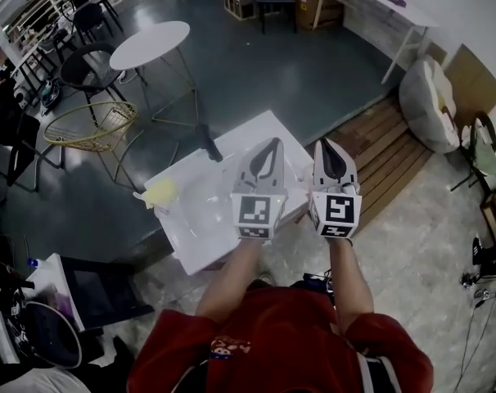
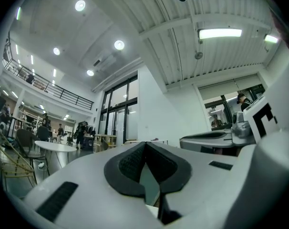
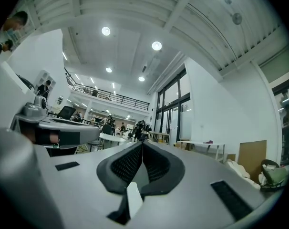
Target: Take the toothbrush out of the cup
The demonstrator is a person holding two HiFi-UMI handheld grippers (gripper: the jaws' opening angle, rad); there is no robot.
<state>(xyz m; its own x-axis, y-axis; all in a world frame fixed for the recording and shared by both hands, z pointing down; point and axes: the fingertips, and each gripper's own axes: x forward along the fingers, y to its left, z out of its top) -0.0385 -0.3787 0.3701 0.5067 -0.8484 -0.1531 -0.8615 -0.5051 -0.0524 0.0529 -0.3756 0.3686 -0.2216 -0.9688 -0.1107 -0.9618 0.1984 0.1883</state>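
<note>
- White desk (image 1: 191, 244) in a tall, open hall: a person in a red shirt (image 1: 272, 334) stands at its near edge, arms out, a tool in each hand.
- The left tongs (image 1: 268, 142) hang above the desk's right part, clenched; in the left gripper view the two dark pads of the left tongs (image 2: 145, 145) meet at the tip with nothing between them.
- The right tongs (image 1: 326, 142) are just beside them, level with them, over the desk's right edge and the wooden planks (image 1: 395, 150). They too are clenched and empty, as the right gripper view shows: the pads of the right tongs (image 3: 142, 144) are pressed together.
- A dark stick (image 1: 209, 143) stands tilted at the desk's far edge, ahead and to the left of the left tongs and apart from both. It is too small to tell whether it is the toothbrush, and no cup can be made out around it.
- A pale yellow object (image 1: 160, 191) lies on the desk's left part, well apart from both tongs.
- Beyond the desk, on the grey floor, stand a round white table (image 1: 150, 43) and a yellow wire chair (image 1: 91, 125).
</note>
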